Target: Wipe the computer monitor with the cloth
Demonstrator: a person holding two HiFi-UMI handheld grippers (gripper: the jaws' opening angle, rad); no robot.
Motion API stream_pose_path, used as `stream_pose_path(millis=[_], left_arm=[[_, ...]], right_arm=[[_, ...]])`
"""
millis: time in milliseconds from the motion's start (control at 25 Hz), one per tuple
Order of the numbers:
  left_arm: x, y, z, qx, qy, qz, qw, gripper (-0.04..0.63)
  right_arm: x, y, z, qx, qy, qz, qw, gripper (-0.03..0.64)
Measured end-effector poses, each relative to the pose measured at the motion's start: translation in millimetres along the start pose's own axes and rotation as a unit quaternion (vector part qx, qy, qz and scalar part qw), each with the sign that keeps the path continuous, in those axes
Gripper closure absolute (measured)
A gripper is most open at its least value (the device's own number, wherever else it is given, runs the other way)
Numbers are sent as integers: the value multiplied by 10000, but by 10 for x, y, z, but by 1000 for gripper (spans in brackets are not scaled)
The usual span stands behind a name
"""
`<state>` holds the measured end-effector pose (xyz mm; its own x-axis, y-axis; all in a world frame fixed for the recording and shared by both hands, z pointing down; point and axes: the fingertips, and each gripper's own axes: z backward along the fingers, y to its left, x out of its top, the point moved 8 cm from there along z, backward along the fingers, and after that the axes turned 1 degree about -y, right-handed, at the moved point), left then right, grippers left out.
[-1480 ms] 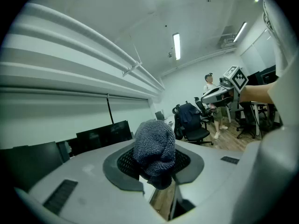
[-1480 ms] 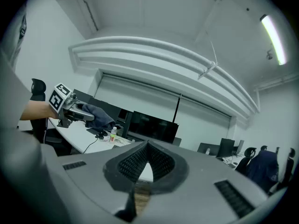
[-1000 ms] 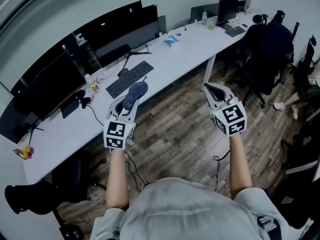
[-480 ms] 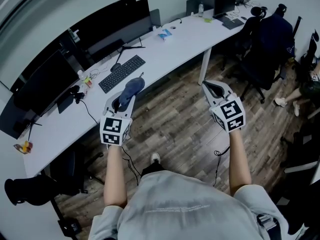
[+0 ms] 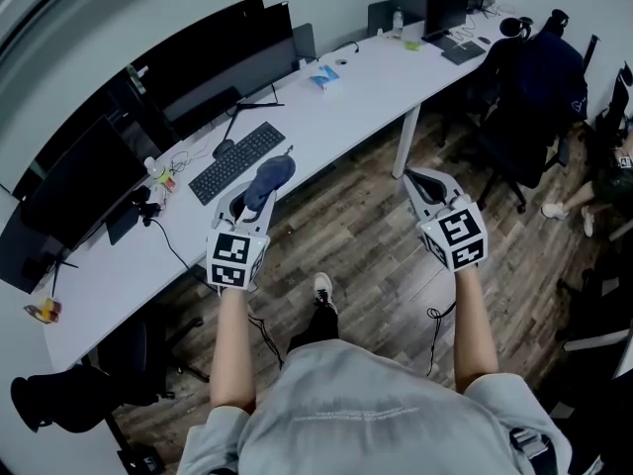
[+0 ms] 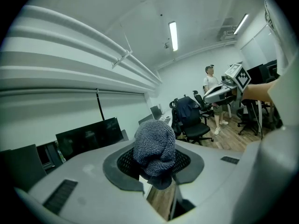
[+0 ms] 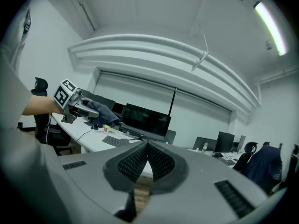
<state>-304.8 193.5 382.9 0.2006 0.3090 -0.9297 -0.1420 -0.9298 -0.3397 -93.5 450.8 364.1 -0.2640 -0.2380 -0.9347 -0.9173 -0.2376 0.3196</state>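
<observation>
My left gripper (image 5: 259, 194) is shut on a bunched blue-grey cloth (image 5: 268, 180), held in the air over the floor just short of the white desk (image 5: 366, 92). That cloth (image 6: 154, 148) fills the jaws in the left gripper view. A row of dark monitors (image 5: 213, 52) stands along the desk's far edge; the wide one (image 7: 145, 120) shows in the right gripper view. My right gripper (image 5: 419, 179) is shut with nothing in it, raised over the wooden floor to the right.
A black keyboard (image 5: 235, 160) lies on the desk in front of the monitors, with a mouse, cables and small items nearby. Black office chairs (image 5: 529, 87) stand at the right. A person (image 6: 212, 99) stands far off. Another monitor (image 5: 445, 6) sits at the desk's far end.
The view has shifted slightly as the person steps; a foot now shows on the floor. Both grippers keep their hold and spacing, the cloth still in the left.
</observation>
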Motion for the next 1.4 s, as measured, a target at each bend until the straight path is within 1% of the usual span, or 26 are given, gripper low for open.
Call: stream_pose_path(millis=[200,360,560,800,1000,1080,1280,1400], left_arm=[[-84,511,-569,5,-72,84,9999,482],[-102,988,-1059,-52,-130,116,9998,482],[-165,1569,-1589,-76,-118,124,9998,482],[-265,2117,-2154,-171,-164,187,9995,482],[-321,2413,-2515,-235,-152,235,9993,482],[-338,2484,-2626,-260,-158,263,9992,482],[-363,2654,-2882,-307,-201,271,9990,482],[-370,2718,-3044,-304,-158,301,9990,482]], right_arm=[[158,-296,-661,84,-153,22,9998,617],[274,-501,-1287,148,-175,-17,9997,617],[460,-715,-1995,284,-339,-342,9984,617],[574,-941,-2676,212,-313,-409,9984,617],[568,-1105,-3056,-72,-225,-420,9988,617],[542,-1157,-3187,-110,-152,-416,9990,617],[542,-1304,-3522,151,-92,-762,9969,617],[537,-1408,-3731,277,-86,-733,9969,617]])
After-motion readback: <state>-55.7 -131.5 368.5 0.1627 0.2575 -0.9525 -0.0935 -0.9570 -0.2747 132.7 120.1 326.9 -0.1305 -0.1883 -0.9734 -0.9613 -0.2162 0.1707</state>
